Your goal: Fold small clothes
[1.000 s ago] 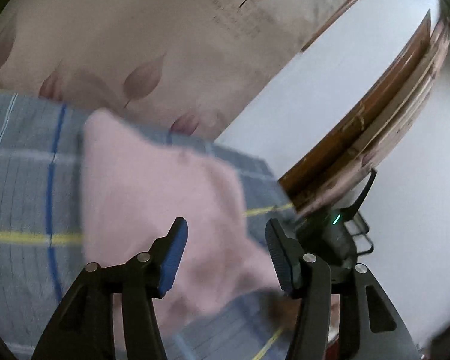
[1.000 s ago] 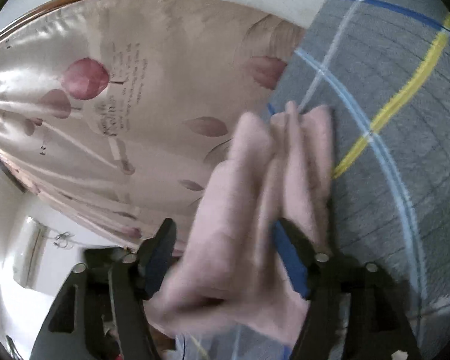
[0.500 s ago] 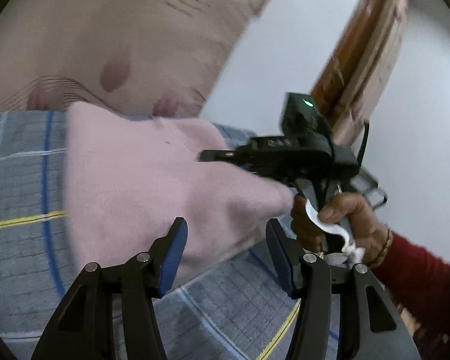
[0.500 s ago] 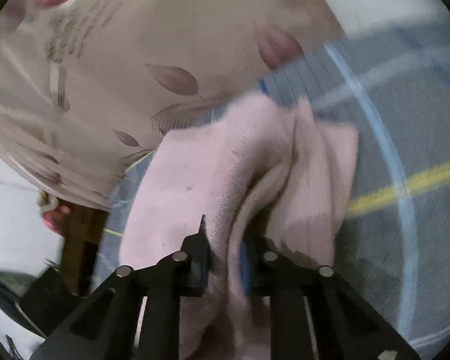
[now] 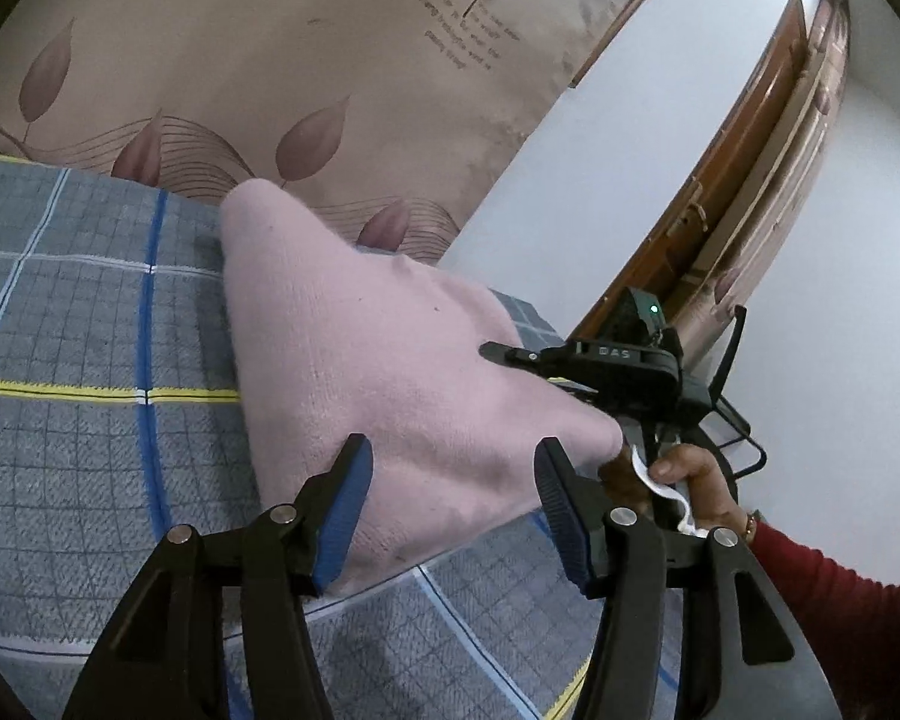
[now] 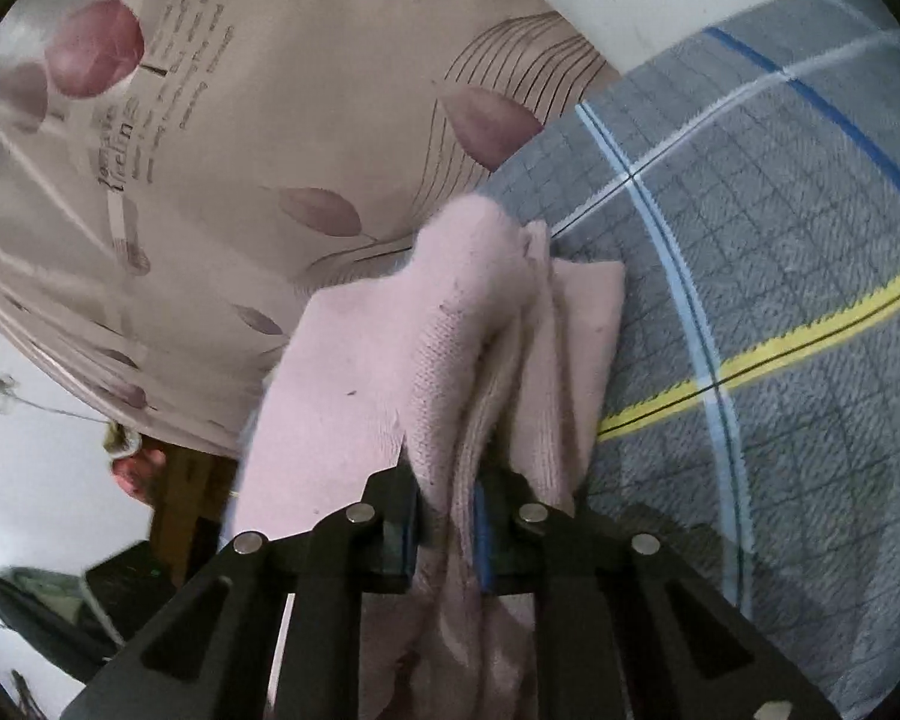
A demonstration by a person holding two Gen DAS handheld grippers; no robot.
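Observation:
A pink knitted garment [image 5: 366, 354] lies partly lifted over a grey checked blanket [image 5: 78, 420]. My left gripper [image 5: 450, 504] is open, its blue pads either side of the garment's near edge, gripping nothing. My right gripper [image 6: 447, 531] is shut on a bunched fold of the pink garment [image 6: 450, 360] and holds that side up off the blanket [image 6: 780, 420]. The right gripper also shows in the left wrist view [image 5: 606, 360], at the garment's right corner, held by a hand in a red sleeve.
A beige curtain with leaf prints [image 5: 270, 60] hangs behind the blanket. A white wall [image 5: 810, 360] and a brown wooden door frame [image 5: 750, 150] stand to the right. Dark furniture [image 6: 42, 600] sits low left in the right wrist view.
My right gripper closed on the pink garment and lifted its right side, pulling it taut. My left gripper stayed open and drew back a little.

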